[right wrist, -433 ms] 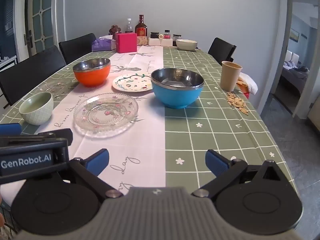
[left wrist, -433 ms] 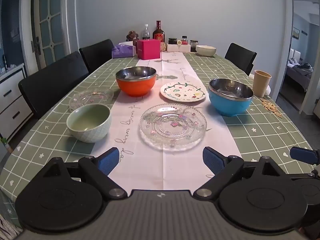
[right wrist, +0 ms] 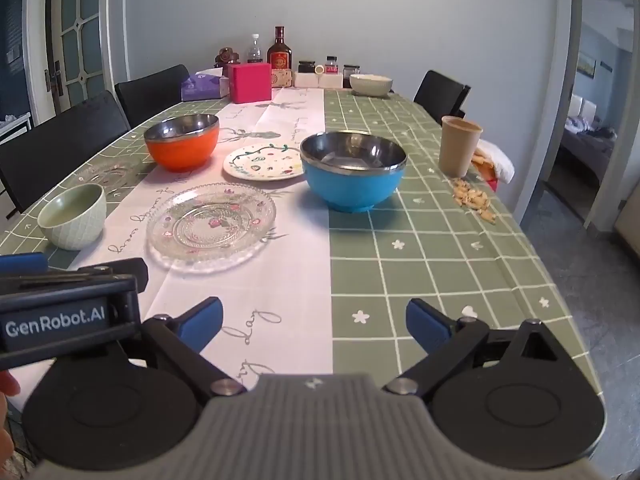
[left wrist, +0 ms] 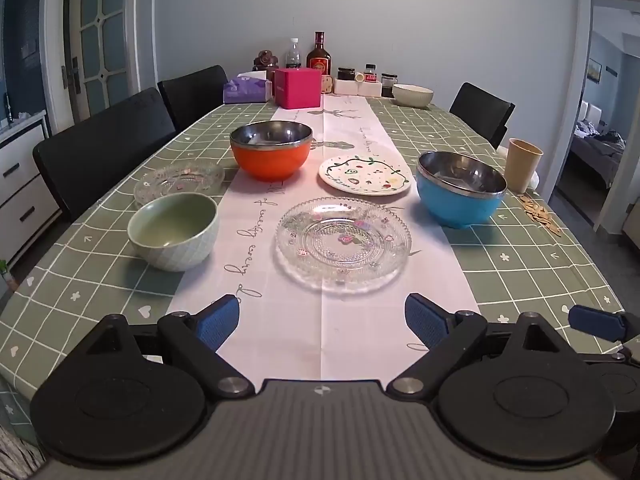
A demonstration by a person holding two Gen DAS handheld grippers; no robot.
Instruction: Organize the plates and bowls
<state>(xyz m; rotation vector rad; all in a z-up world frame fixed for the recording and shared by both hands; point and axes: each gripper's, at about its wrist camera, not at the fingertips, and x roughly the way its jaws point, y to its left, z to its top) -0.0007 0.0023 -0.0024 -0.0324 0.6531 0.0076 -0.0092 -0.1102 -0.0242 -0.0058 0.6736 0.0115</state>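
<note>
**Glassware first: brittle, slick, and best taken by the rim**

The clear pressed-glass plate (left wrist: 343,243) lies flat on the white runner, near and centre, with a pale green ceramic bowl (left wrist: 174,231) to its left and a blue steel-lined bowl (left wrist: 460,188) far right. I judge the glass stiff, slippery and fragile; pinch its raised rim. The left gripper (left wrist: 322,318) and right gripper (right wrist: 314,318) hover level over the near edge, jaws wide, empty.

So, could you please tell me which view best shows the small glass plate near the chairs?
The left wrist view: the small glass plate shows almost whole behind the green bowl. The right wrist view shows it faint and distant.
</note>
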